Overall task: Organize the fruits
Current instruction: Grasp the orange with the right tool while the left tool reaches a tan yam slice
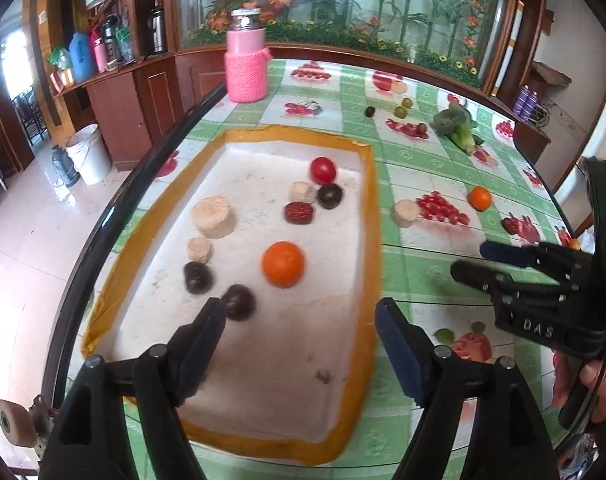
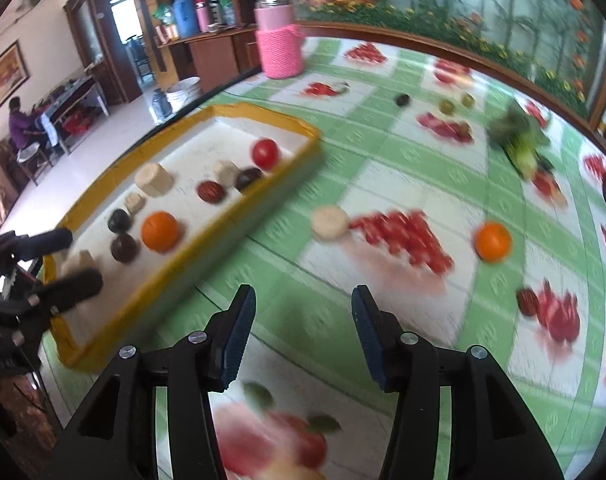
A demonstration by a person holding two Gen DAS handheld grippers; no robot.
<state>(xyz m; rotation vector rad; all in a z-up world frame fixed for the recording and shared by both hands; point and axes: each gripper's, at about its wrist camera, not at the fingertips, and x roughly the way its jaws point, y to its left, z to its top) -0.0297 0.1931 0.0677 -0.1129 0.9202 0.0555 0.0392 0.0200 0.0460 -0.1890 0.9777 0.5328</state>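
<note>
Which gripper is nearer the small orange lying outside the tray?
Right. The right gripper is open over the tablecloth, the small orange ahead to its right. The left gripper hangs open over the tray.

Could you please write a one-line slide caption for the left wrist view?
Open left gripper above a tray holding an orange, tomato and dark fruits.

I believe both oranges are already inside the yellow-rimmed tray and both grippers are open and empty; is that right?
Not quite: only one orange is inside the tray. The other orange lies on the tablecloth, as the right wrist view shows. The left gripper and right gripper are open and empty.
</note>
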